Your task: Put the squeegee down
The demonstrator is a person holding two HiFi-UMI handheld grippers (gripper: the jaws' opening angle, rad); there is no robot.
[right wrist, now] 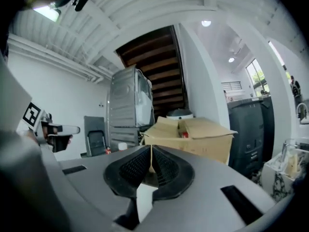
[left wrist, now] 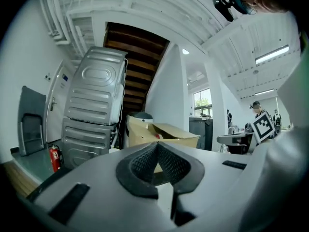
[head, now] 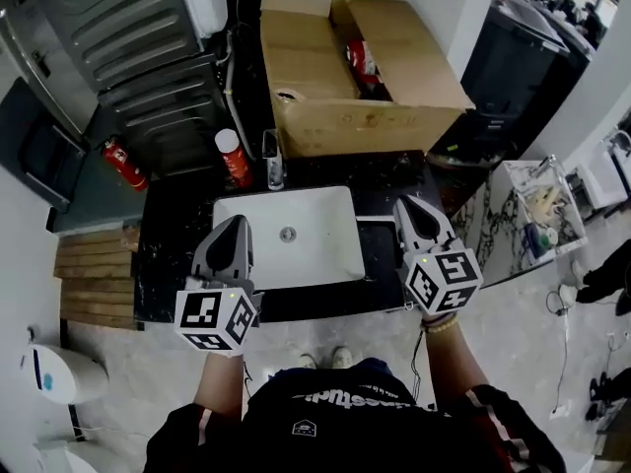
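Jaws of the left gripper (left wrist: pixel 157 151) are pressed together with nothing between the ribbed pads, and the gripper is held level above the dark counter (head: pixel 173 254). Below and between the two grippers lies the white sink (head: pixel 325 254), bare but for its drain (a cardboard box (head: pixel 365 116) sits behind it). On the right, the right gripper (right wrist: pixel 151 151) is likewise closed on nothing, its pads meeting along a thin seam. No squeegee shows in any view. It has probably been set down somewhere out of frame, though I cannot tell where. Going by the kind of tool it is, I judge it light, with a stiff handle and a soft, bendy rubber blade that may slip when wet. The middle of the handle is the place to grip, not the blade.
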